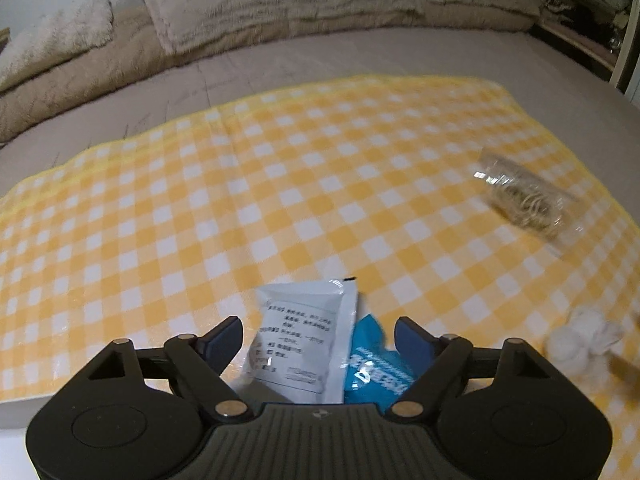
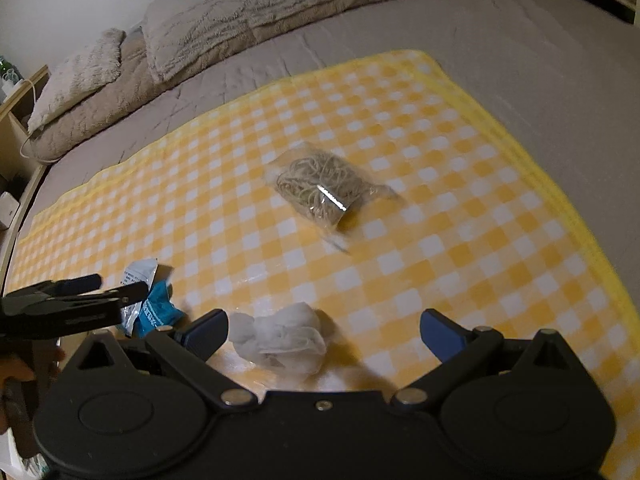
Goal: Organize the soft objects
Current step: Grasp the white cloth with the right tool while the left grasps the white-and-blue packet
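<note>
The left hand-held gripper (image 1: 319,336) is open, with its two blue pads standing on either side of a white sachet (image 1: 298,342) and a blue packet (image 1: 374,364), and it grips neither of them yet. The right hand-held gripper (image 2: 324,330) is open too, low over a white gauze bundle (image 2: 280,336) that lies nearer its left pad. We judge that the step in hand is to take these small soft things; to do it well we should center each gripper on its item, come down until the pads reach the yellow checked cloth (image 1: 200,200), and close slowly, so that the thin sachet does not slip out sideways. The sachet is flat, with black print, and partly overlaps the crumpled blue packet near the front edge of the cloth on the bed (image 1: 400,52). A clear bag of rubber bands (image 2: 328,188) lies well apart, near the middle of the cloth.
</note>
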A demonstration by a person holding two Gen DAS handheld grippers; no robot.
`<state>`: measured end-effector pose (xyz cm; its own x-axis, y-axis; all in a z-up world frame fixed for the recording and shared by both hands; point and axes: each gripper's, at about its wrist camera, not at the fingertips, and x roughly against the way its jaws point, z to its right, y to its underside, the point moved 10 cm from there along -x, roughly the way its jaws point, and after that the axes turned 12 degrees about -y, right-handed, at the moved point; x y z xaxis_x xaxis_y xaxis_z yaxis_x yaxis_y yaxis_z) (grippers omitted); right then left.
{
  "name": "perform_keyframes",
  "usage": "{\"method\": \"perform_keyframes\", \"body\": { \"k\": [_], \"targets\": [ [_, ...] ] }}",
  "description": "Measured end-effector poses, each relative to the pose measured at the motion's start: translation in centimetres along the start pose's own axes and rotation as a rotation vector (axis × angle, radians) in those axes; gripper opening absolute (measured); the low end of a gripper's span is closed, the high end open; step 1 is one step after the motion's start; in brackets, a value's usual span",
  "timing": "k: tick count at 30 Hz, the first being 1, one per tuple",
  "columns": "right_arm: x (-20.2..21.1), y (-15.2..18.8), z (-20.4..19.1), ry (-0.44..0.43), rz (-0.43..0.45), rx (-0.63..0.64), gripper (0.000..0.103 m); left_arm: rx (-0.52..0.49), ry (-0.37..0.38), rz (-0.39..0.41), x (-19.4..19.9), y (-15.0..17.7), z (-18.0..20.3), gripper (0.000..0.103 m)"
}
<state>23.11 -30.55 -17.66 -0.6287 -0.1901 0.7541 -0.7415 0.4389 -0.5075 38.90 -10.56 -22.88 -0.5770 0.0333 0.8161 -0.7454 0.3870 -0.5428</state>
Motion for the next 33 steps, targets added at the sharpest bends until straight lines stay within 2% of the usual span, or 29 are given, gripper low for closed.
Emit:
{"method": "perform_keyframes", "body": {
  "k": [6, 13, 18, 21, 23, 25, 27, 33],
  "targets": [
    [-2.3, 0.4, -0.4, -0.007, -0.060, -0.001, 0.103, -0.031, 0.025, -0.031, -1.1, 0.4, -0.9, 0.081],
    [-5.4, 1.1, -1.1, 0.013, -0.128, -0.025, 0.103, 0.013, 0.076, -0.068, -1.4, 0.7, -1.3, 0.067],
    [-7.1, 1.5, -2.1, 0.040, -0.158, 0.014, 0.102, 0.009, 0.083, -0.067, -1.4, 0.7, -0.8, 0.064],
    [-7.8, 1.9, -2.6, 0.053, -0.177, 0.046, 0.096, 0.020, 0.085, -0.067, -1.4, 0.6, -0.8, 0.060],
    [-8.1, 2.2, -2.9, 0.067, -0.194, 0.080, 0.089, 0.034, 0.076, -0.062, -1.3, 0.5, -1.0, 0.054],
    [-8.3, 2.5, -2.9, 0.079, -0.212, 0.108, 0.076, 0.040, 0.066, -0.055, -1.2, 0.4, -1.1, 0.051],
    [-8.2, 2.7, -2.7, 0.081, -0.219, 0.118, 0.071, 0.049, 0.058, -0.051, -1.1, 0.3, -1.2, 0.046],
    [-7.4, 2.6, -3.1, 0.065, -0.209, 0.148, 0.067, 0.072, 0.045, -0.042, -0.5, 0.2, -1.4, 0.044]
  ]
}}
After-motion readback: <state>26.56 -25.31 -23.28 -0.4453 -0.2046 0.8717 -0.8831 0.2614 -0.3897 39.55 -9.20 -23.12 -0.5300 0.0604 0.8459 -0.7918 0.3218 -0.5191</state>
